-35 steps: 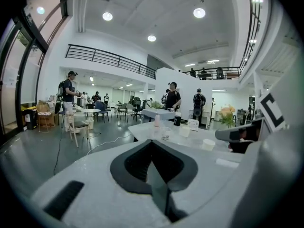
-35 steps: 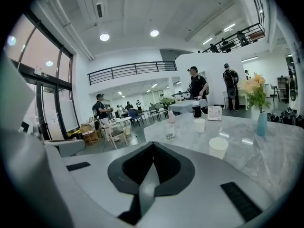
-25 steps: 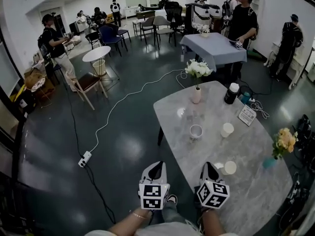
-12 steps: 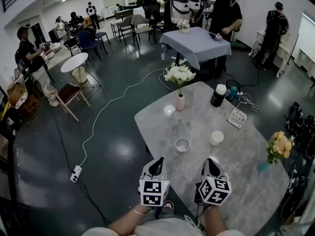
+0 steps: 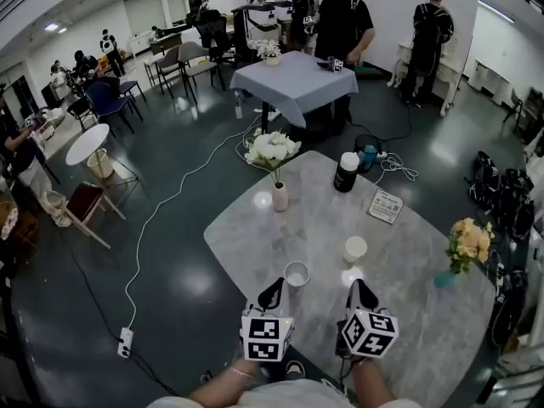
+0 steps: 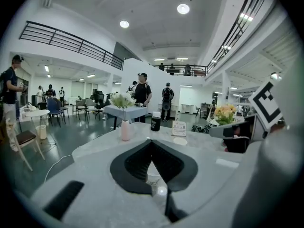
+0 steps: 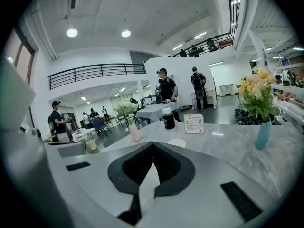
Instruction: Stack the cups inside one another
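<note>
On the grey marble table (image 5: 408,262), a clear cup (image 5: 296,274) stands just beyond my left gripper (image 5: 272,287). It shows through the gap under the jaw tips in the left gripper view as the clear cup (image 6: 153,177). A white cup (image 5: 355,248) stands farther in, ahead of my right gripper (image 5: 356,286), and appears as a white cup (image 7: 177,143). A pale patch right at the right gripper's tip may be another cup; I cannot tell. Both grippers hover over the near table edge, jaw tips touching, holding nothing.
On the table stand a pink vase of white flowers (image 5: 279,195), a black bottle (image 5: 345,172), a sign card (image 5: 385,206) and a teal vase of yellow flowers (image 5: 463,245). A white cable (image 5: 170,202) crosses the floor on the left. People stand by a cloth-covered table (image 5: 293,83).
Both grippers have come in over the near table edge. The cups, earlier well ahead of the jaws, now sit just past the tips. The jaws stay shut.
</note>
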Demonstrator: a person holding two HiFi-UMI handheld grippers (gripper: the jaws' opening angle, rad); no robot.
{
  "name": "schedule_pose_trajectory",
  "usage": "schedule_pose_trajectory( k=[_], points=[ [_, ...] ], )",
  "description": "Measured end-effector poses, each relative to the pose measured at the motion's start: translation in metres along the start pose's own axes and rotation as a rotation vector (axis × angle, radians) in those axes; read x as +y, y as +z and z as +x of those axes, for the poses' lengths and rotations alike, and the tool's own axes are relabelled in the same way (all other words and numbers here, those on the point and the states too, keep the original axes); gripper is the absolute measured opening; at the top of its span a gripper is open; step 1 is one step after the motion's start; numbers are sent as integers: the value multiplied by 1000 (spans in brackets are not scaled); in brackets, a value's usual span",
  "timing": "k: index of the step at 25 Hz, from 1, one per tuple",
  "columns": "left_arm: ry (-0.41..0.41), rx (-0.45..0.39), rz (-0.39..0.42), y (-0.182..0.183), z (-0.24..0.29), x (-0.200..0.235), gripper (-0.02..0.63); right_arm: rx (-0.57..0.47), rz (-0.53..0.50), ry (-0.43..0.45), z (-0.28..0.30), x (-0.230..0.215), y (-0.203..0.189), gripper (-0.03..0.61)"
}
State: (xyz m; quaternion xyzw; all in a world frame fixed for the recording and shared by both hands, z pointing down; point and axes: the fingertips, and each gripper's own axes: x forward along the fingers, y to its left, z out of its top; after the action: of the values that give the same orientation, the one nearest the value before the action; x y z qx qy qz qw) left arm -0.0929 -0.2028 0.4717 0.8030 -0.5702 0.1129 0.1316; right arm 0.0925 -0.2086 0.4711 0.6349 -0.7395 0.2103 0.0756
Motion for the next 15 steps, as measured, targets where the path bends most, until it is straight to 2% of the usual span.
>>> schedule_pose_trajectory(
  k=[4, 10, 13, 15],
  points=[
    [-119, 14, 39, 7, 30, 5, -3, -33, 70, -125, 7, -9, 5, 6],
    [-302, 42, 89, 17, 58, 14, -3, -101, 153, -279, 5, 4, 11, 7],
    [-356, 36, 107, 18, 69, 13, -3, -113, 161, -325, 2, 10, 6, 6],
    [-375, 53, 87, 17, 77, 10, -3, -111, 167, -342, -3, 13, 1, 6]
  ],
)
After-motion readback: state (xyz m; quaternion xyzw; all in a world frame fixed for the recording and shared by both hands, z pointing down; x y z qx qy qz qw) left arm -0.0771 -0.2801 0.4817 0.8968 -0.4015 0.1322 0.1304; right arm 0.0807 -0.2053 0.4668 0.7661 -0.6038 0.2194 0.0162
